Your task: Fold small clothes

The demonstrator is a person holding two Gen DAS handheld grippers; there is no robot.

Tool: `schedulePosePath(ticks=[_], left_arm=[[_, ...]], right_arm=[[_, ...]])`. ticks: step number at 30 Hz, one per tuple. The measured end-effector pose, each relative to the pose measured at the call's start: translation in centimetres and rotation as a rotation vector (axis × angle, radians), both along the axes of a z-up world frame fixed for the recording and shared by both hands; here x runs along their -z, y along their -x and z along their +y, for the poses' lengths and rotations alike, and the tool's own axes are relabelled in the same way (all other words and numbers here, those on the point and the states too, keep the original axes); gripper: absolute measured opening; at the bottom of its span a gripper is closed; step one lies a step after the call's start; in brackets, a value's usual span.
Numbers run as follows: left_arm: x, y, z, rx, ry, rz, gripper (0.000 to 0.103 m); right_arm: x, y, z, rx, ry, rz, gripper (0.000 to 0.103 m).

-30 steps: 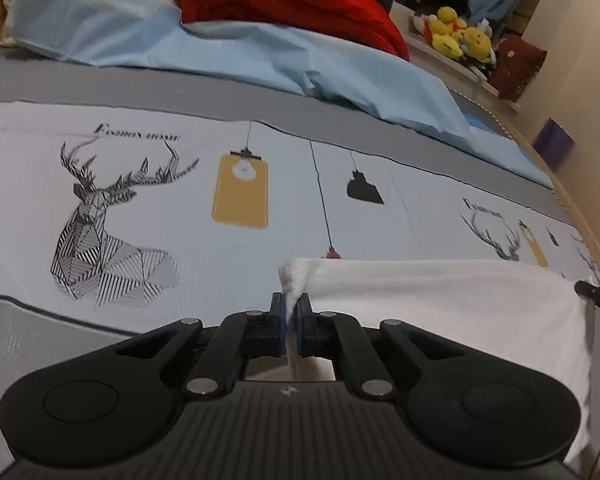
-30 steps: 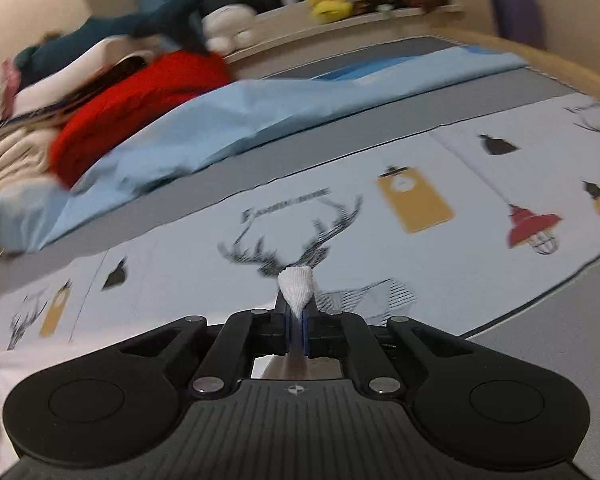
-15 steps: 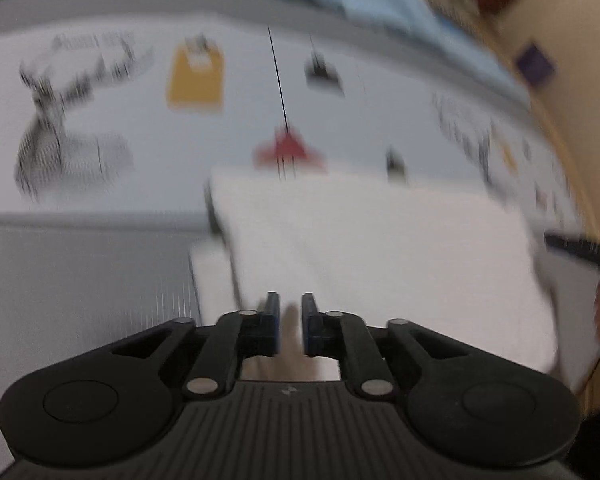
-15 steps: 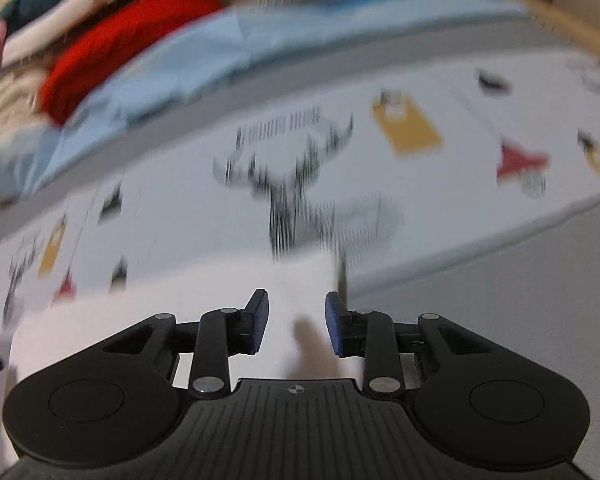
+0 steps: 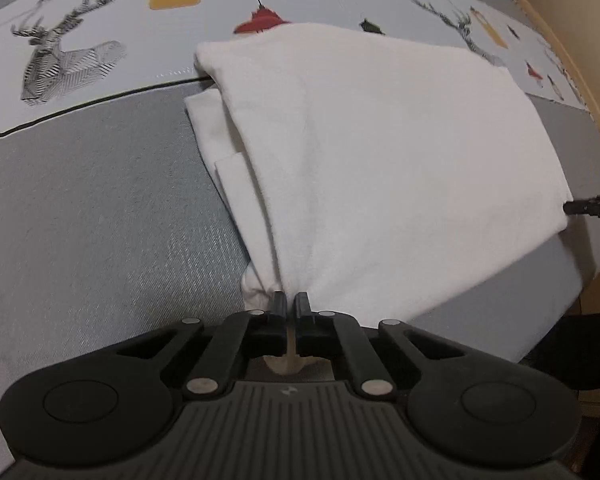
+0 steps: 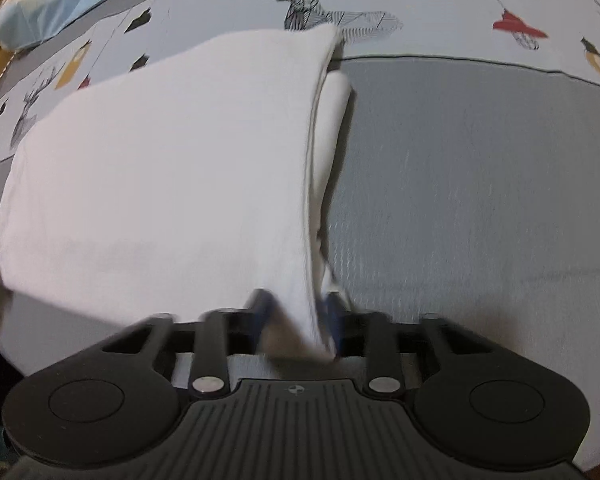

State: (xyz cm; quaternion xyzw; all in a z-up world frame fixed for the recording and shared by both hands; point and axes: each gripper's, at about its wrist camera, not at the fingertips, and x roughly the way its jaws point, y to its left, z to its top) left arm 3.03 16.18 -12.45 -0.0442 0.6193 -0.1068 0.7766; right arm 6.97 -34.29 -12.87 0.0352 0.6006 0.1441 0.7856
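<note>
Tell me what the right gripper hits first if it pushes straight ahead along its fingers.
The white garment. Its near edge already lies between the fingers of the right gripper, which are apart and blurred, so going forward would likely shove into the folded cloth. Past it lies the printed bedsheet.

Printed bedsheet [image 5: 80, 168], white garment [image 5: 380, 140] on it

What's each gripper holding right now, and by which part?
Left gripper: shut on the white garment, pinching its near left corner. Right gripper: jaws apart around the near right corner; grip unclear.
</note>
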Motion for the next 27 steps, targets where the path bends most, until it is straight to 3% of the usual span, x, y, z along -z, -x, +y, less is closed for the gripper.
schedulePosePath(ticks=[5, 9, 12, 16, 19, 22, 24, 27], left_arm=[[-1.4, 1.9, 1.3, -0.085, 0.045, -0.041, 0.003], [1.1, 2.6, -0.5, -0.022, -0.034, 0.061, 0.004], [0.1, 3.3, -1.5, -0.020, -0.097, 0.000, 0.005], [-1.9, 4.3, -2.8, 0.010, -0.051, -0.116, 0.005], [-0.3, 4.5, -3.9, 0.059, -0.077, -0.070, 0.005], [2.1, 4.5, -4.1, 0.066, -0.160, 0.016, 0.002], [1.4, 4.3, -4.1, 0.040, -0.146, 0.012, 0.003], [-0.7, 4.0, -4.2, 0.017, -0.108, -0.064, 0.004]], right_arm=[[-2.6, 1.2, -1.4, 0.098, -0.095, -0.056, 0.005], [-0.2, 1.9, -1.1, 0.067, 0.026, 0.022, 0.005], [-0.6, 2.5, -1.0, 0.091, 0.034, 0.001, 0.007], [-2.5, 3.7, -0.3, 0.064, 0.105, -0.121, 0.009], [-2.6, 3.9, 0.2, 0.037, 0.046, -0.148, 0.010], [-0.8, 3.8, 1.4, -0.020, 0.121, -0.096, 0.010], [0.2, 3.8, 1.8, -0.042, 0.185, -0.065, 0.010], [-0.6, 3.5, 1.6, -0.013, 0.131, -0.093, 0.010]])
